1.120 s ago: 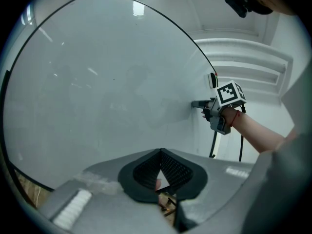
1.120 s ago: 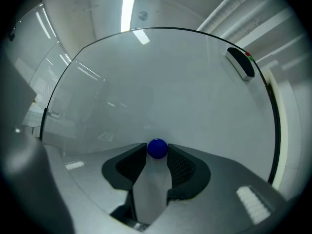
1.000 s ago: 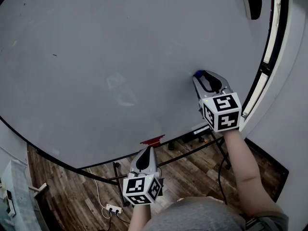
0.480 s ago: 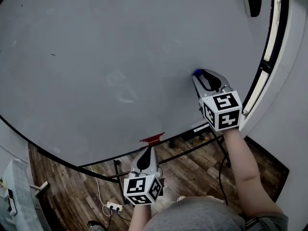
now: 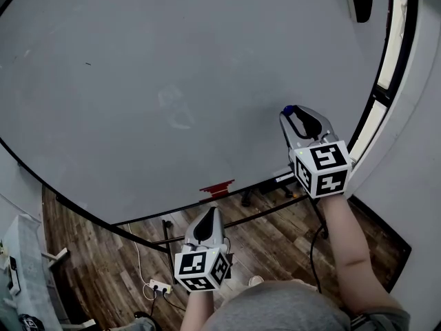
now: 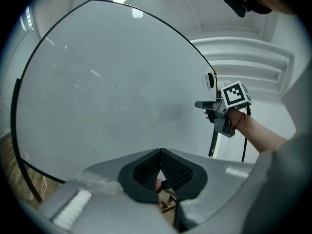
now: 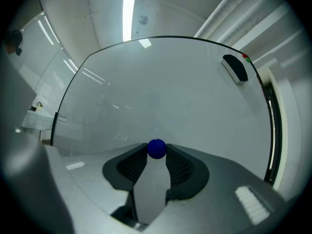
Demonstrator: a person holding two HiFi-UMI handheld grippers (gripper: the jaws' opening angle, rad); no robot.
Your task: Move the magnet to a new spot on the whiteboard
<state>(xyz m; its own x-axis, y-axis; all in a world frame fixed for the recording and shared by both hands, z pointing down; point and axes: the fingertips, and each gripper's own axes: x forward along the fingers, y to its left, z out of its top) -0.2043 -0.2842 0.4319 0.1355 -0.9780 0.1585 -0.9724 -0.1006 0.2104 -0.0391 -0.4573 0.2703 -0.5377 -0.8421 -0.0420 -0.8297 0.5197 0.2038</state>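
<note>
The small blue ball magnet [image 5: 287, 108] is at the lower right of the grey whiteboard [image 5: 172, 81]. My right gripper [image 5: 289, 112] has just been closing its jaws and is shut on it: in the right gripper view the magnet [image 7: 156, 148] is pinched between the two fingertips of the right gripper [image 7: 156, 152], in front of the board [image 7: 161, 96]. My left gripper [image 5: 211, 211] hangs low under the board's bottom edge, shut and holding nothing. In the left gripper view the left gripper [image 6: 160, 152] has its pads together, and the right gripper [image 6: 197, 104] shows at the board.
A black eraser [image 5: 360, 4] sticks to the board's top right corner, also seen in the right gripper view as the eraser [image 7: 236, 68]. A red clip [image 5: 217, 188] sits on the bottom edge. Below are the stand's black bars and a white power strip [image 5: 159, 287] on the wood floor.
The right gripper, with the magnet between its tips, has shifted slightly right and down in the head view. The left gripper has drifted a little too.
</note>
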